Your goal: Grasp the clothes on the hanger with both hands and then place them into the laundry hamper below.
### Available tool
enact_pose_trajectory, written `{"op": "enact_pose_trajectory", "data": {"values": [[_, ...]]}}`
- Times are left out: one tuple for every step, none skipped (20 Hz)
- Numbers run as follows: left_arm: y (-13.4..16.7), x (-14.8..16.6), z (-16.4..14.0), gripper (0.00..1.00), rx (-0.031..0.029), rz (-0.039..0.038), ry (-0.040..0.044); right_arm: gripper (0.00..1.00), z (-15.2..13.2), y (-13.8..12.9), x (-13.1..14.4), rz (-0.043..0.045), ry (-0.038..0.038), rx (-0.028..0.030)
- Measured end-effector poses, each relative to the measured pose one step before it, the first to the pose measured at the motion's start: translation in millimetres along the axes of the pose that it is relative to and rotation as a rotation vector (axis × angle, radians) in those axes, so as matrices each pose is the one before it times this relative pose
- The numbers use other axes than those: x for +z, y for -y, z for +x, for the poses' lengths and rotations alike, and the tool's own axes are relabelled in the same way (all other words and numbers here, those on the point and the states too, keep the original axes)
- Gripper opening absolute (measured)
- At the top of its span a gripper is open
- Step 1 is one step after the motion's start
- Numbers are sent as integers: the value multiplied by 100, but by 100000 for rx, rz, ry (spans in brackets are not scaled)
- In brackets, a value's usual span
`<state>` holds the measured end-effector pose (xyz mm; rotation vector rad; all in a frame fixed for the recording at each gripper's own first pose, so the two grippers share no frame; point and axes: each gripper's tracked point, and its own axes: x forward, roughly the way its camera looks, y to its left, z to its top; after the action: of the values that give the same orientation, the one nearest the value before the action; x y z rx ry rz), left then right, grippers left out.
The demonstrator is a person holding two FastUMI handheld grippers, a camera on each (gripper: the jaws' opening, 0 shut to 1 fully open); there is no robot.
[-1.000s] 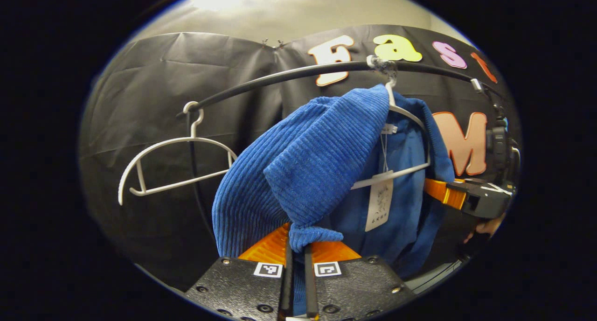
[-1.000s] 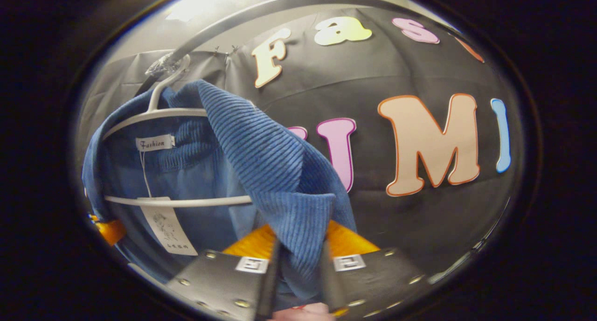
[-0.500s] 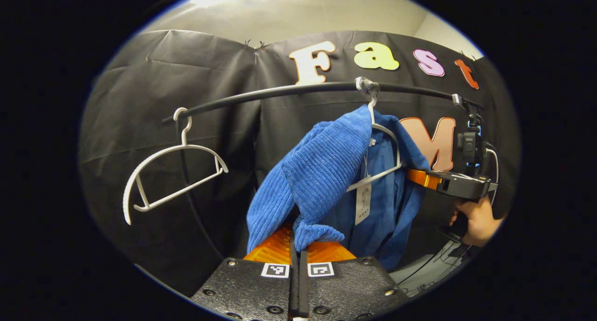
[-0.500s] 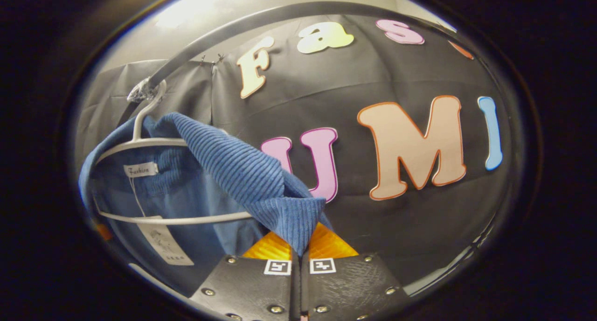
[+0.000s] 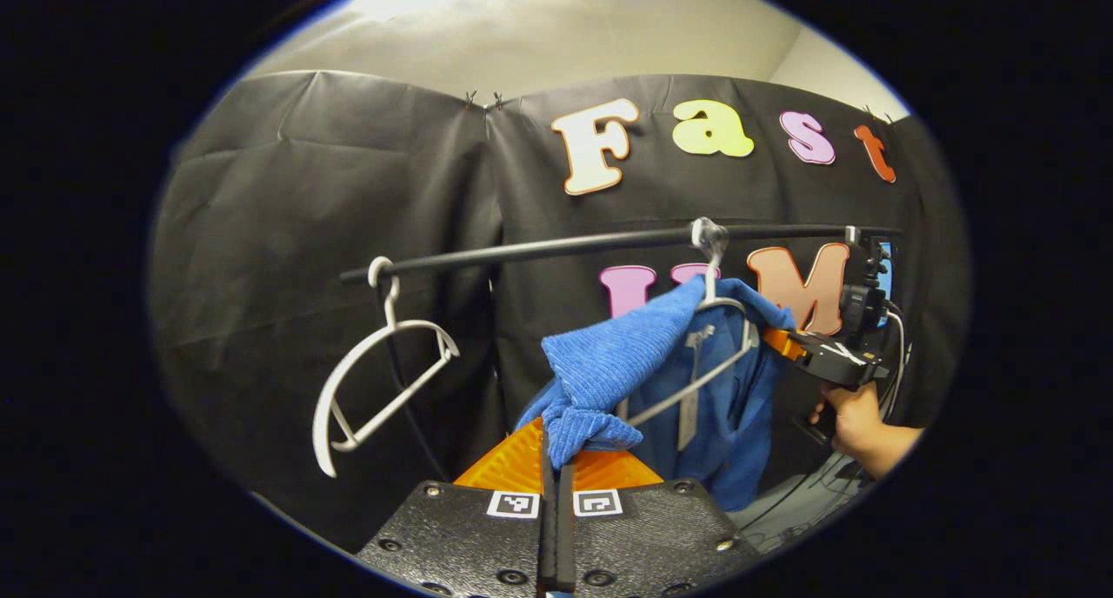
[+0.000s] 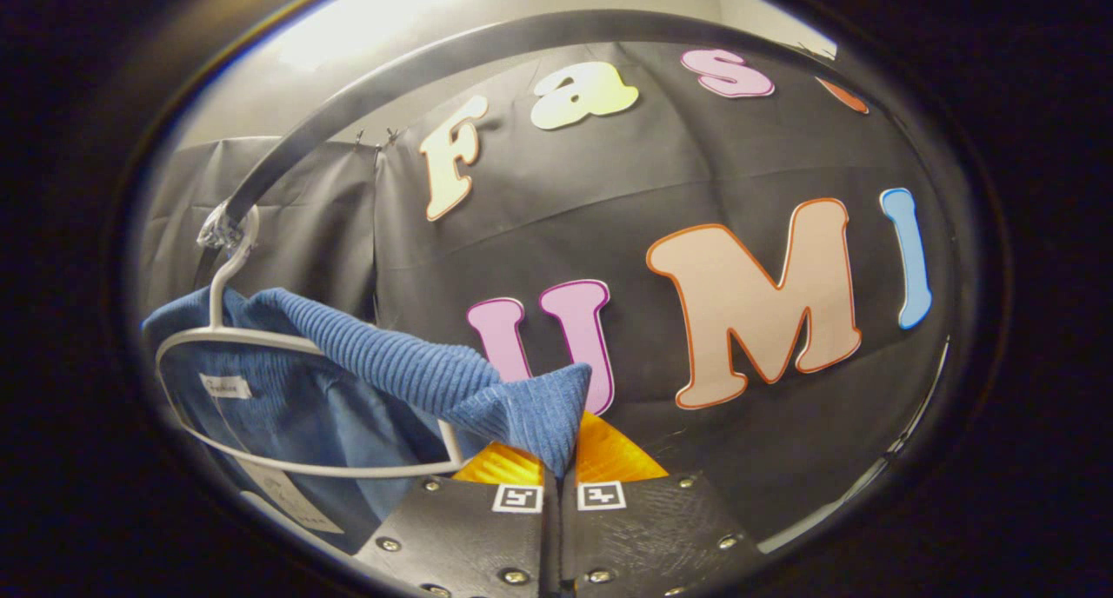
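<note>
Now both grippers are pulling back and the blue garment [image 5: 661, 355] stretches off the white hanger [image 5: 696, 381], which sat much closer 1 second ago. Left gripper [image 5: 555, 455] is clenched on a bunched fold of the cloth; right gripper [image 6: 556, 459] is clamped on a corner of it too, fingers pressed together. Rail [image 5: 556, 246] has dropped lower in the left gripper view, so the hands are retreating. Most of the garment hangs on the hanger, collar draped over its shoulders. Empty hanger [image 5: 374, 389] dangles to the side. My read: the shoulders must slip free next, before any lowering toward the hamper.
</note>
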<state>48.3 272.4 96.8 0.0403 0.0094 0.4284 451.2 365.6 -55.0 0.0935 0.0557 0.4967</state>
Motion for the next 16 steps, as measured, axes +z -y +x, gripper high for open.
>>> {"op": "enact_pose_trajectory", "data": {"values": [[-670, 161, 505, 1, -121, 1791, -41, 0, 450, -84, 156, 680, 28, -323], [-409, -249, 705, 1, -1796, -749, -954, 0, 605, -117, 149, 1873, -8, -346], [-98, -446, 645, 0, -2307, -2440, -1750, 0, 716, 82, 13, 934, 185, -672], [-158, -681, 592, 0, -1714, -1961, -1582, 0, 729, 68, 108, -105, 670, -566], [-209, -427, 420, 0, -1119, -577, -1447, 1, 585, -71, -88, -613, 9, -433], [-483, -526, 568, 0, -644, 95, -914, 1, 487, -11, -305, -242, -701, -597], [-161, -556, 928, 0, -1442, -592, -1696, 1, 455, 210, -502, -327, -953, -1536], [-138, -855, 830, 0, -1628, -1873, -2735, 1, 282, 193, -290, 167, -929, -590], [298, -430, 986, 1, -2494, -3043, -1189, 0, 186, 77, -106, 302, 281, -551], [89, -382, 620, 0, -1686, -1615, -468, 0, 329, 267, -375, -250, -323, -1605], [-92, -368, 495, 0, -843, 172, 46, 0, 169, -27, -449, -245, -468, -658], [85, -328, 560, 0, -863, 867, 398, 0, -54, 204, -190, -826, -658, -1222], [179, -94, 638, 0, -1085, 684, 456, 1, 7, 403, -344, -1355, -922, -1844], [105, -117, 671, 0, -1104, -38, 382, 0, -21, 65, -448, -812, -168, -1254], [-89, -26, 676, 0, -1175, -108, 585, 1, -151, 119, -78, -302, 328, -1172], [54, -99, 506, 0, -1129, -230, 106, 0, -114, 125, -170, -135, -4, -623]]}}
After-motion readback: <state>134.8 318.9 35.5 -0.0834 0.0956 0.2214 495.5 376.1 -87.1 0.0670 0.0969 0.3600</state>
